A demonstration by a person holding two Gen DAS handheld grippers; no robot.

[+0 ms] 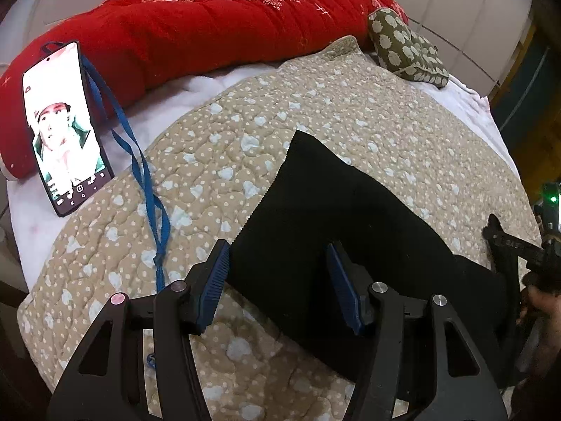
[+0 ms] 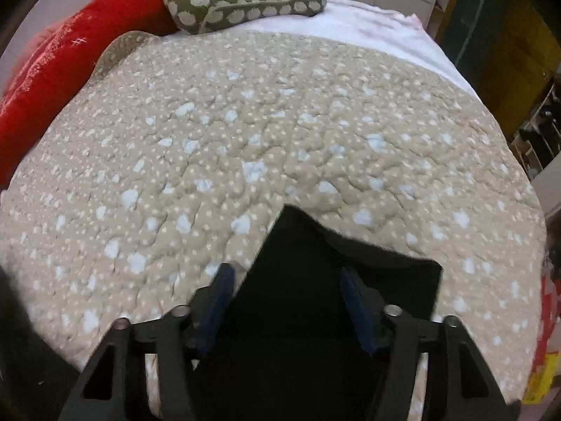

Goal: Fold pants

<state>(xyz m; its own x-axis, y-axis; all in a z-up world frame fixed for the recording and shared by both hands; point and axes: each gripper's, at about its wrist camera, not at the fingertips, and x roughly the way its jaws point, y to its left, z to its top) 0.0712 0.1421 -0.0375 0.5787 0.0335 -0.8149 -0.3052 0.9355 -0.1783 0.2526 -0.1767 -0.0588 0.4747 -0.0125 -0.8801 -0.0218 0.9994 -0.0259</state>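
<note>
The black pants (image 1: 315, 210) lie folded flat on the beige dotted quilt (image 1: 217, 147). My left gripper (image 1: 278, 263) is open, its blue pads on either side of the pants' near left part, just above the cloth. In the right wrist view the pants (image 2: 298, 280) fill the lower centre, one corner pointing away. My right gripper (image 2: 284, 287) is open above them with nothing between its fingers. The right gripper also shows at the right edge of the left wrist view (image 1: 508, 242), beside the pants' right end.
A phone (image 1: 63, 126) with a lit screen and a blue lanyard (image 1: 140, 175) lies on the left of the bed. A red duvet (image 1: 196, 24) and a green dotted pillow (image 1: 406, 45) lie at the far side. The bed's right edge (image 2: 455, 70) drops off.
</note>
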